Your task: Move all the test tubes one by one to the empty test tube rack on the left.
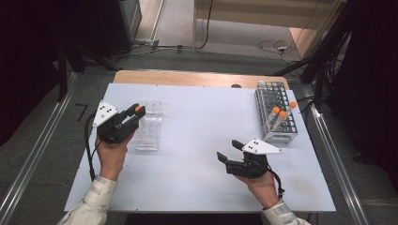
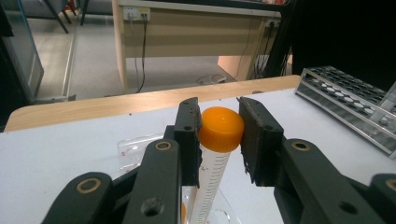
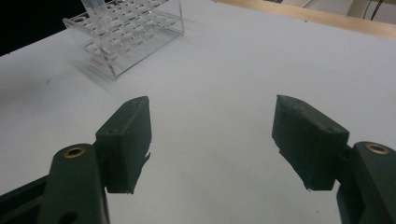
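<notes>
Over the clear rack [image 1: 149, 125]: left gripper [image 1: 135, 112] clamped one orange-capped tube [image 2: 216, 154]; right gripper [image 1: 228, 153] idle, jaws apart. Advice: keep tube vertical, lower slowly.

Clear plastic tube [image 2: 210, 182] with a smooth, glossy orange cap [image 2: 221, 129].

A white table top [image 1: 197, 140] sits in the middle of the room, and a strip of pale wood [image 1: 197, 78] edges it at 12 o'clock. The floor [image 1: 42, 154] around it is grey carpet, with metal rails [image 1: 28, 161] running along it at 9 and 3 o'clock. Beyond the table, toward 12 o'clock, stands a light wooden desk [image 2: 187, 32] with cables [image 1: 274, 46] trailing on the floor beneath it. Dark equipment [image 1: 361, 70] fills the corners at 10 and 2 o'clock. The light is dim and even.
</notes>
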{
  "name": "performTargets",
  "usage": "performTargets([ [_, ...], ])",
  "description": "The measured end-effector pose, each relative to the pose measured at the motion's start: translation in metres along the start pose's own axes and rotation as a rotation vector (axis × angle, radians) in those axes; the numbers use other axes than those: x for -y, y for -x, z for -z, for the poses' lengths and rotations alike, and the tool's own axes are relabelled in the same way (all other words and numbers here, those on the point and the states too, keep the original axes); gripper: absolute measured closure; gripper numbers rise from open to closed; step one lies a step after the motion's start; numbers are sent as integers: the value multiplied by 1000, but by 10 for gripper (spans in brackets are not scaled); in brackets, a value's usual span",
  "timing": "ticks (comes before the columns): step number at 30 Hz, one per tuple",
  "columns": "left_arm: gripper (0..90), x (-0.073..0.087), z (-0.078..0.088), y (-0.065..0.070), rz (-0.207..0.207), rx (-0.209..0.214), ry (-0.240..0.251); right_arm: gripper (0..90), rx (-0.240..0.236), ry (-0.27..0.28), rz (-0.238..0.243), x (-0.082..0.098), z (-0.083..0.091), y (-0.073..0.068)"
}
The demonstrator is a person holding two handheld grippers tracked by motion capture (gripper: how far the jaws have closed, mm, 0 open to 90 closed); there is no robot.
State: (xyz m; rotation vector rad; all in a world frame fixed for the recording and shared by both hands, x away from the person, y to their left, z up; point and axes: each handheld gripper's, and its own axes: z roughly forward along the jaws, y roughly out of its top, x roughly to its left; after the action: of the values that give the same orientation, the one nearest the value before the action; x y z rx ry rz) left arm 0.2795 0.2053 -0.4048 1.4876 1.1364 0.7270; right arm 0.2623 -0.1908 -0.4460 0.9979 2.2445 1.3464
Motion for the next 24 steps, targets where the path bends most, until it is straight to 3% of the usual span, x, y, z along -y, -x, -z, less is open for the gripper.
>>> performTargets([
  [24,698,22,-13,-3,12,-14,-69,272,-1,-5,0,1,0,-1],
])
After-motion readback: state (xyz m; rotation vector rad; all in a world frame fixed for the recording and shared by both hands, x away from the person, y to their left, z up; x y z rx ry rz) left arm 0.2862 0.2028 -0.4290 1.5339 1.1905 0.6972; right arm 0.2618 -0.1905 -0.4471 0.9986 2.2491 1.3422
